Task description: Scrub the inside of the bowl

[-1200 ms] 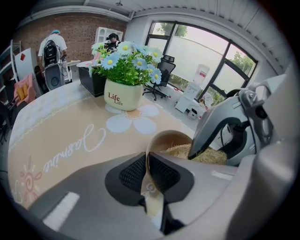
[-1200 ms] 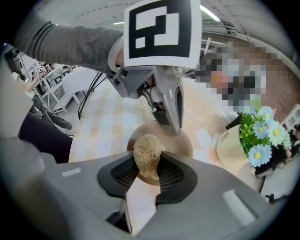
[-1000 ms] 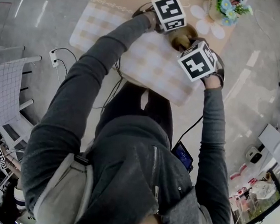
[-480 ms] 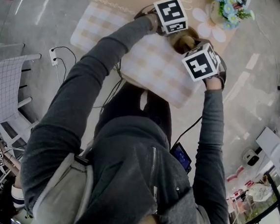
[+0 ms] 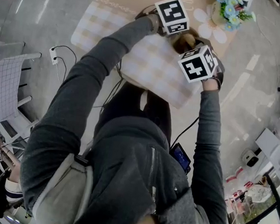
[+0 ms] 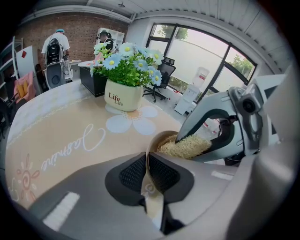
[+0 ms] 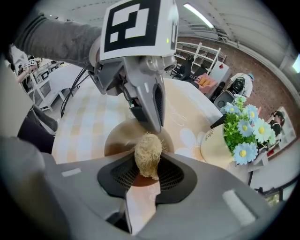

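A brown bowl (image 7: 118,137) stands tipped on the table, and in the head view a strip of it (image 5: 185,38) shows between the two marker cubes. My left gripper (image 6: 148,169) is shut on the bowl's rim (image 6: 151,149) and holds it steady. My right gripper (image 7: 149,173) is shut on a pale fibrous scrubber (image 7: 148,155), which sits inside the bowl against its wall. In the left gripper view the scrubber (image 6: 184,146) fills the bowl's mouth, with the right gripper's fingers (image 6: 220,123) over it. The left gripper's fingers (image 7: 151,101) reach down to the bowl's far rim.
A cream pot of blue and white flowers (image 6: 123,93) (image 7: 224,146) (image 5: 228,8) stands just beyond the bowl. A beige tablecloth (image 6: 56,136) with a printed flower and a checked mat (image 5: 150,61) cover the table. People stand by the far brick wall. Cables and a small device (image 5: 181,156) lie on the floor.
The right gripper's cube has rocked a little over the bowl, to the right and back, and tilted slightly. The left gripper and the bowl have stayed put.
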